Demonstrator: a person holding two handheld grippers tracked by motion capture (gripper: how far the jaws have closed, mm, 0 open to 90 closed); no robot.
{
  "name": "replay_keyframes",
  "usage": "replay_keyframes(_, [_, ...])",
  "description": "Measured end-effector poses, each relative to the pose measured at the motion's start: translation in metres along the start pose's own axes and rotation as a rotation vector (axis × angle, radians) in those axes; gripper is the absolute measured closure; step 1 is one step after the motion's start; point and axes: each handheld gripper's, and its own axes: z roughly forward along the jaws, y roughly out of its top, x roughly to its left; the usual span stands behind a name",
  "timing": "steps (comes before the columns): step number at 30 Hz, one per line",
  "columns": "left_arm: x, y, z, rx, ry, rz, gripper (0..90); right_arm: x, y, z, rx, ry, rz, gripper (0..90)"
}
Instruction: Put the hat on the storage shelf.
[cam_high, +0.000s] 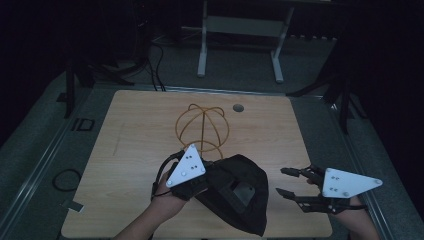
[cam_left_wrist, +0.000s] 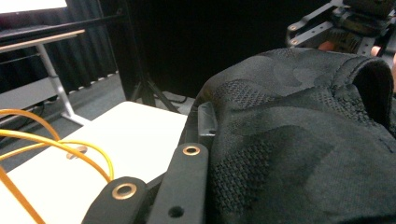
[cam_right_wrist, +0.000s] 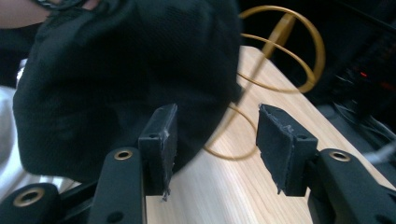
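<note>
- Fingers of the left gripper are clamped on the black cap, held above the surface.
- Right gripper fingers stand half apart, holding nothing, pointing level at the cap.

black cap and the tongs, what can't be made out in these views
- Left tongs: tips buried in the black cap in the high view, so the grip point is hidden.
- Cap's near edge: cut off by the bottom frame edge, high view.
- Yellow wire stand: lower part hidden behind the cap, right gripper view.
- Right tongs: open, nothing between them.
</note>
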Motion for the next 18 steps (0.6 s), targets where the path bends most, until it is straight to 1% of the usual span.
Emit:
replay_keyframes(1, [0.000,0.000,0.000,0.001,-0.007,0.005,89.3,0.001,0.002,0.005,0.005,0.017,-0.018,49.0])
replay_keyframes(2, [-0.001,0.000,0.000,0.000,-0.011,0.004,89.3,0.002,0.004,0.009,0.008,0.023,-0.040,49.1])
replay_keyframes(4, [-0.002,0.000,0.000,0.000,-0.022,0.014,89.3,0.003,0.008,0.017,0.019,0.027,-0.079,50.3])
replay_keyframes(5, [-0.002,0.001,-0.001,-0.002,-0.031,0.012,89.3,0.004,0.009,0.019,0.018,0.030,-0.091,50.5])
replay_keyframes(7, [-0.002,0.001,-0.001,0.000,-0.037,0.016,89.3,0.004,0.012,0.022,0.004,0.038,-0.115,50.7])
replay_keyframes(11, [-0.001,0.001,-0.001,-0.004,-0.070,0.003,89.3,0.009,0.020,0.023,-0.042,0.054,-0.177,50.7])
replay_keyframes(13, [-0.001,0.001,0.000,-0.010,-0.085,-0.013,89.3,0.011,0.023,0.025,-0.054,0.068,-0.186,50.6])
replay_keyframes(14, [-0.001,0.002,0.000,-0.011,-0.094,-0.012,89.3,0.011,0.024,0.026,-0.058,0.079,-0.186,50.4])
replay_keyframes(15, [-0.001,0.002,0.000,-0.013,-0.098,-0.014,89.3,0.011,0.025,0.028,-0.055,0.088,-0.181,48.0])
replay_keyframes(17, [-0.001,0.002,0.000,-0.015,-0.108,-0.015,89.3,0.012,0.026,0.031,-0.055,0.095,-0.169,46.8])
replay_keyframes(18, [0.000,0.002,0.000,-0.019,-0.113,-0.016,89.3,0.012,0.026,0.033,-0.053,0.093,-0.164,43.4])
